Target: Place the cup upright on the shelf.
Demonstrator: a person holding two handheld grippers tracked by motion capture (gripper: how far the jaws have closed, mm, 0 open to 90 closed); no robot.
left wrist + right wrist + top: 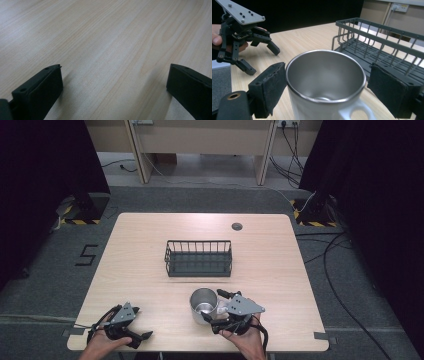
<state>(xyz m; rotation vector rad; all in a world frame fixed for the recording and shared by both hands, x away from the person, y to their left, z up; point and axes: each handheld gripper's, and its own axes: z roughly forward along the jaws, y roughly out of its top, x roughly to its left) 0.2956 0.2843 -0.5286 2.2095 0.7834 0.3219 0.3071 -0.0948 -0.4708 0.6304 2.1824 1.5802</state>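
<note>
A steel mug [200, 296] with a white outside stands upright near the table's front edge, just in front of a dark wire basket [198, 258]. My right gripper [214, 307] is open, with one jaw on each side of the mug [312, 110]. In the right gripper view its left pad [270, 87] is at the mug's rim and its right pad [392, 90] stands apart from it. The mug's handle points toward that camera. My left gripper [141, 324] rests open at the front left of the table, nothing between its jaws [115, 66].
The light wooden table [140, 245] has a round cable grommet [237, 226] at the back. The basket [372, 32] looks empty and sits just beyond the mug. The left gripper [263, 61] appears farther off in the right gripper view. Dark curtains and floor cables surround the table.
</note>
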